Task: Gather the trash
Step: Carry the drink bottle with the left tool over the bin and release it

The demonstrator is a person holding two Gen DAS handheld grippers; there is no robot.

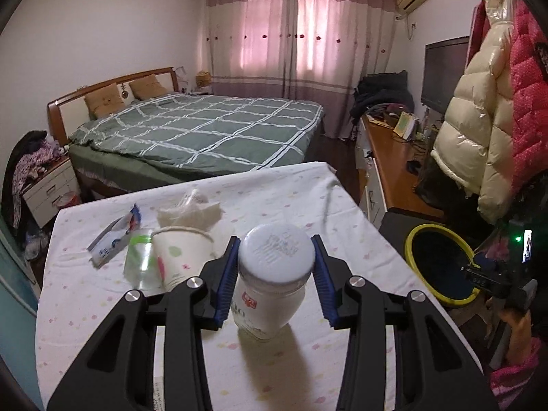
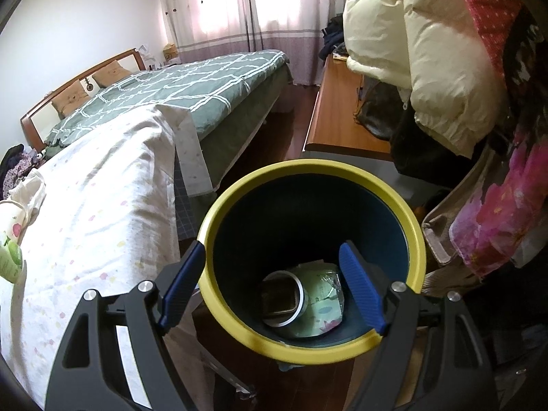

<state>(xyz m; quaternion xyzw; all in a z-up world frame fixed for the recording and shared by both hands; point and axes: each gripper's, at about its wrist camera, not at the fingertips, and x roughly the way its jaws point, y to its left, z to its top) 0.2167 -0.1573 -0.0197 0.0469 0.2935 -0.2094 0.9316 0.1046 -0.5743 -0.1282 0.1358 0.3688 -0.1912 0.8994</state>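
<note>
A white jar (image 1: 270,281) with a pale lid stands upright on the cloth-covered table (image 1: 308,198). My left gripper (image 1: 275,274) is open, its blue pads on either side of the jar, a small gap on the right. Behind it lie a paper cup (image 1: 181,253), a clear plastic cup (image 1: 138,260), a wrapper (image 1: 113,238) and crumpled tissue (image 1: 191,214). My right gripper (image 2: 274,284) is open and empty above the yellow-rimmed bin (image 2: 308,178), which holds a can (image 2: 282,298) and a packet (image 2: 323,303). The bin also shows in the left wrist view (image 1: 435,229).
A bed (image 1: 205,130) with a green checked cover stands beyond the table. A wooden desk (image 1: 394,157) with clutter runs along the right, with coats (image 1: 479,120) hanging over it. A nightstand (image 1: 48,188) is at the left.
</note>
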